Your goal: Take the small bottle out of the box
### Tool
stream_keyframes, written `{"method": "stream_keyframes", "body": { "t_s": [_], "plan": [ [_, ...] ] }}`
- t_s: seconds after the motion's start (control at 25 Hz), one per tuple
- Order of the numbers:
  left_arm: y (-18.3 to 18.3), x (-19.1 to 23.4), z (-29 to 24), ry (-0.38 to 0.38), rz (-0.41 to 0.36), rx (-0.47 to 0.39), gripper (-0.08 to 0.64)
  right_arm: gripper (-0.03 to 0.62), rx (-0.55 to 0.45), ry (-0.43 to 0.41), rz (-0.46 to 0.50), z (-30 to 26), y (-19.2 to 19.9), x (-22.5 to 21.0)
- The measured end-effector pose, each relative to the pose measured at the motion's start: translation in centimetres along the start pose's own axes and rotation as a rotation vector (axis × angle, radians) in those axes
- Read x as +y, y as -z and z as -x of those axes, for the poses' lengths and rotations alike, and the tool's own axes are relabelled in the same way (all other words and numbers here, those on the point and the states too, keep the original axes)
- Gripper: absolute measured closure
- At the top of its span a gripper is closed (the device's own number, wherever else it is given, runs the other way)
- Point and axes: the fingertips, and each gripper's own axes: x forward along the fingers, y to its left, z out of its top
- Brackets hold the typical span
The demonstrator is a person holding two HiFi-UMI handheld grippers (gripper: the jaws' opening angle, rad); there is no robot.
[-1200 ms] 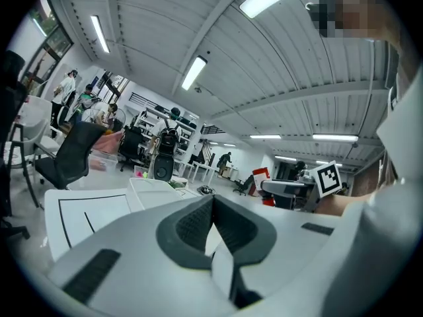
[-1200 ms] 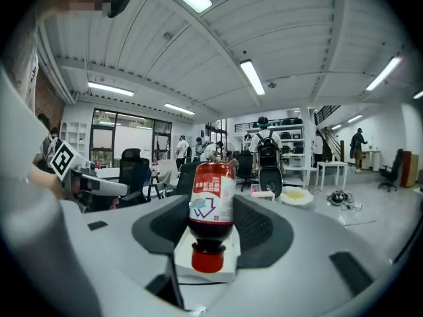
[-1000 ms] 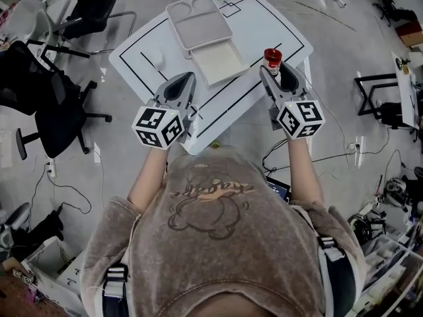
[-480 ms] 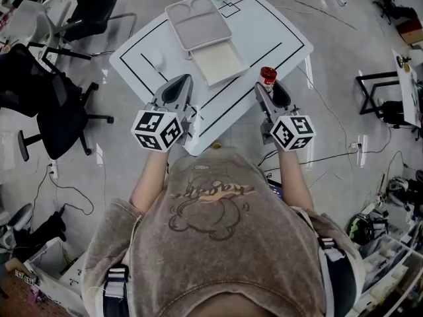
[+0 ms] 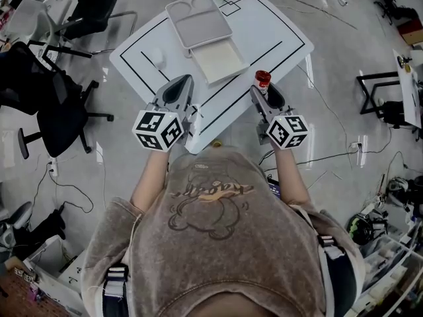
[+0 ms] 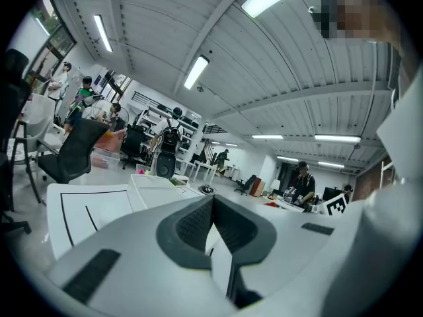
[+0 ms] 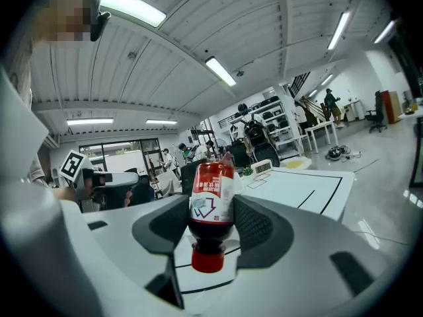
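Setting the small bottle (image 7: 210, 200) down cleanly is your step. The right gripper (image 5: 265, 92) jaws pinch it near the worktop (image 5: 264, 25) edge, outside the box (image 5: 218, 61). Lower gently, then release. The left gripper (image 5: 177, 92) jaws are pressed together, empty.

The head view looks steeply down from high over the near edge of the white table (image 5: 268, 28) and shows its whole top. Cameras close behind the jaws of the left gripper (image 5: 180, 81) and the right gripper (image 5: 266, 91) face almost level across that table from its near side. All three views share its black-lined top.
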Motion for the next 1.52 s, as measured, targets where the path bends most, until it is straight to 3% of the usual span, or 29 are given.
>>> {"method": "stream_keyframes", "body": {
  "t_s": [0.8, 1.52],
  "plan": [
    [0.2, 0.9, 0.3, -0.018, 0.005, 0.010, 0.552, 0.377, 0.031, -0.063, -0.004, -1.6, 0.7, 1.4],
    [0.1, 0.9, 0.0, -0.017, 0.010, 0.003, 0.552, 0.379, 0.045, -0.053, -0.010, -2.2, 0.9, 1.1]
  ]
}}
